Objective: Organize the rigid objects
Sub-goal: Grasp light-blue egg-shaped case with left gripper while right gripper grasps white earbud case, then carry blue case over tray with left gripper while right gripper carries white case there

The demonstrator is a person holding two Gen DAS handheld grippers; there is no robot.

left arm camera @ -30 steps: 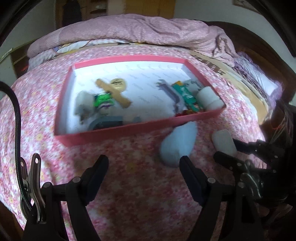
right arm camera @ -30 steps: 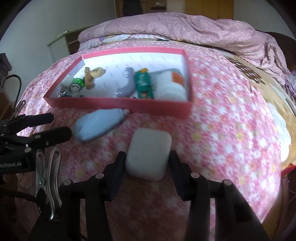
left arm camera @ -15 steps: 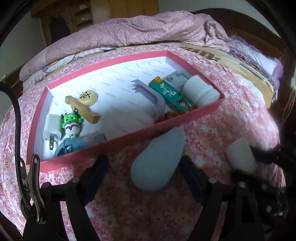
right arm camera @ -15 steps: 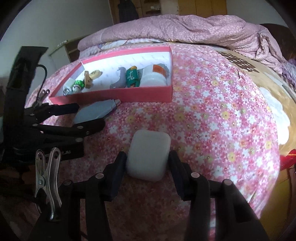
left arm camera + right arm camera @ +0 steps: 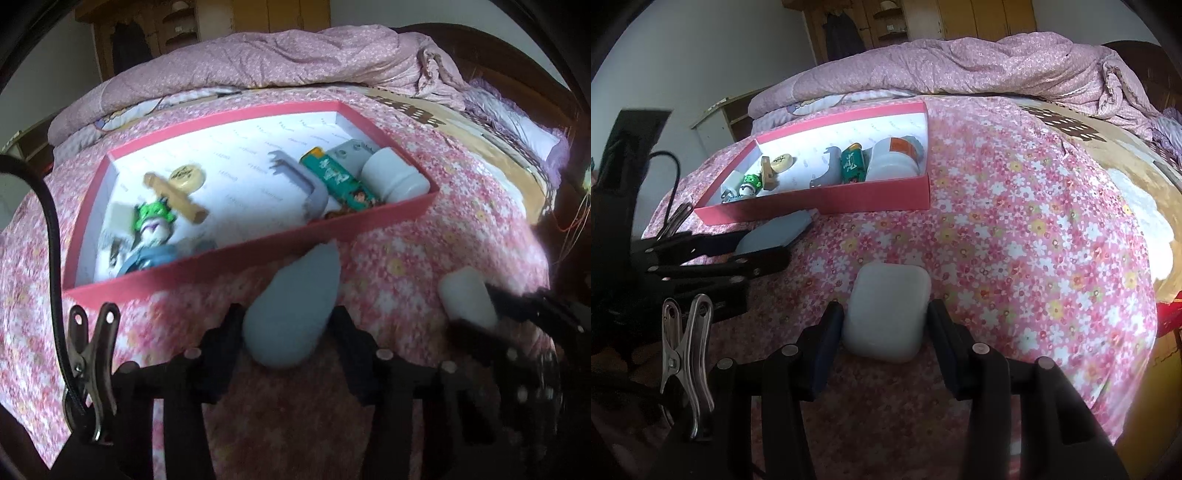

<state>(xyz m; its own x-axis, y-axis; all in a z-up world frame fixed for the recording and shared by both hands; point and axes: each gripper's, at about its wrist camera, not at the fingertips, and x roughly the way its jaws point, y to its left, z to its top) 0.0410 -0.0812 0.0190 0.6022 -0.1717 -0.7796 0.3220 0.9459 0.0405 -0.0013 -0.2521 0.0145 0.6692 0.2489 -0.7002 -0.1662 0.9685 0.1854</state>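
A red box [image 5: 258,254] with a white inside lies on the flowered bedspread and holds several small things, among them a white bottle [image 5: 391,177] and a green tube [image 5: 340,181]. My left gripper [image 5: 288,332] is shut on a grey-blue teardrop-shaped object [image 5: 291,306] just in front of the box's near wall. My right gripper [image 5: 886,325] is shut on a white rounded case [image 5: 886,310] over the bedspread, to the right of the left gripper [image 5: 757,247]. The box also shows in the right wrist view [image 5: 849,199].
A crumpled pink quilt [image 5: 295,62] lies behind the box. The bed's right edge with a tan sheet [image 5: 1137,177] drops off at the right. A wooden cabinet [image 5: 960,18] stands by the far wall.
My left gripper has moved in around the grey-blue object and closed on it. My right gripper keeps the white case and has drawn back from the box.
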